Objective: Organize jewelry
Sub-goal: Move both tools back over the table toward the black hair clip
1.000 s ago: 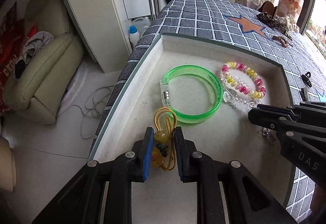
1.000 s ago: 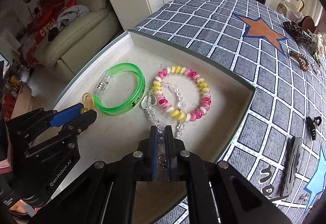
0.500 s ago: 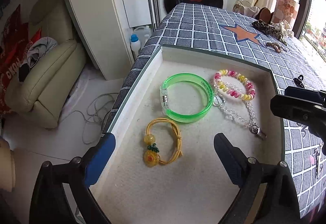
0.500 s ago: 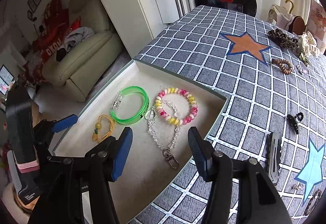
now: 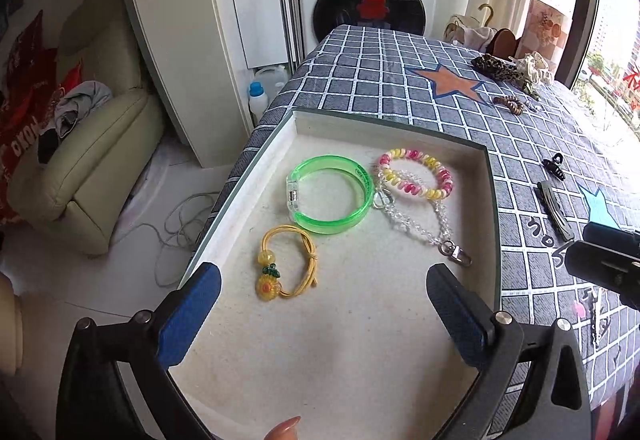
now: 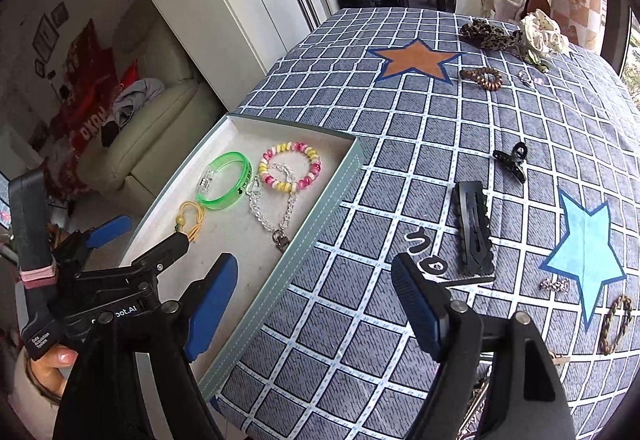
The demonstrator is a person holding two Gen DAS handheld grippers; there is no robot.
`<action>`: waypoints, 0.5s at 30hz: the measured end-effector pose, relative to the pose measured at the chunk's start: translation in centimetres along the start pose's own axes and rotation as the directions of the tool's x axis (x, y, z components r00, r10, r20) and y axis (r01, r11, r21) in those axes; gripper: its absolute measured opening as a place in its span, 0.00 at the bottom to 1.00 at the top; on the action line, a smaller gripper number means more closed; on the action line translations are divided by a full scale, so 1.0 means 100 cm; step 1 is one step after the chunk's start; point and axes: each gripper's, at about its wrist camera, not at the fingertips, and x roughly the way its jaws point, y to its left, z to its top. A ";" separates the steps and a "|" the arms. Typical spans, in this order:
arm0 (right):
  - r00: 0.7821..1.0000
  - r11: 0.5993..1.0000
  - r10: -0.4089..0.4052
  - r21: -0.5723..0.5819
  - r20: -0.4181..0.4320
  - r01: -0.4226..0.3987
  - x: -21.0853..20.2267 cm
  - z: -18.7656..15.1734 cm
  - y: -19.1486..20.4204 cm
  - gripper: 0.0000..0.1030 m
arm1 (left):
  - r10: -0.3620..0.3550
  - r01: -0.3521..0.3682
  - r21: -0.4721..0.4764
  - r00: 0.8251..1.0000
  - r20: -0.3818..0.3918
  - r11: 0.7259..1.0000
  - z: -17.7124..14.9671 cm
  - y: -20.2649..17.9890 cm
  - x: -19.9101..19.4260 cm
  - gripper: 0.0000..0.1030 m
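Observation:
A shallow white tray (image 5: 384,125) on the checked tablecloth holds a green bangle (image 5: 332,227), a pink-and-yellow bead bracelet (image 5: 416,153), a crystal chain with a metal clasp (image 5: 416,231) and a yellow hair tie with a sunflower charm (image 5: 268,286). My left gripper (image 5: 322,276) hangs open above the tray's near end, just short of the hair tie and touching nothing. My right gripper (image 6: 314,260) is over the tray's right rim (image 6: 320,208) and the cloth; its jaws are opening with nothing between them. The left gripper (image 6: 150,232) also shows in the right wrist view.
On the cloth to the right of the tray lie a flat black hair clip (image 6: 474,228), a black claw clip (image 6: 510,160), a brown spiral tie (image 6: 482,78), two scrunchies (image 6: 486,32) and a braided tie (image 6: 616,324). A washing machine (image 5: 368,0) stands behind, a sofa (image 5: 80,160) to the left.
The left gripper let go of the yellow hair tie and the right one let go of the chain's clasp. Both opened, rose and drew back; the right one swung over the cloth.

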 end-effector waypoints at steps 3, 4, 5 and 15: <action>1.000 1.000 -0.003 0.023 -0.006 0.003 -0.008 -0.014 -0.012 0.88 | 0.005 -0.006 0.036 1.000 0.006 0.999 -0.004 -0.018 -0.009 1.00; 1.000 1.000 -0.011 0.029 -0.006 0.011 -0.012 -0.018 -0.016 0.88 | -0.006 0.005 0.045 1.000 0.008 0.999 -0.005 -0.024 -0.012 1.00; 1.000 0.999 -0.022 0.033 -0.005 0.022 -0.015 -0.023 -0.020 0.88 | -0.017 0.017 0.053 1.000 0.008 0.998 -0.006 -0.030 -0.014 1.00; 0.987 0.980 -0.159 0.120 -0.022 0.160 -0.051 -0.069 -0.085 0.88 | -0.108 0.107 0.125 0.994 -0.001 0.986 -0.015 -0.095 -0.030 1.00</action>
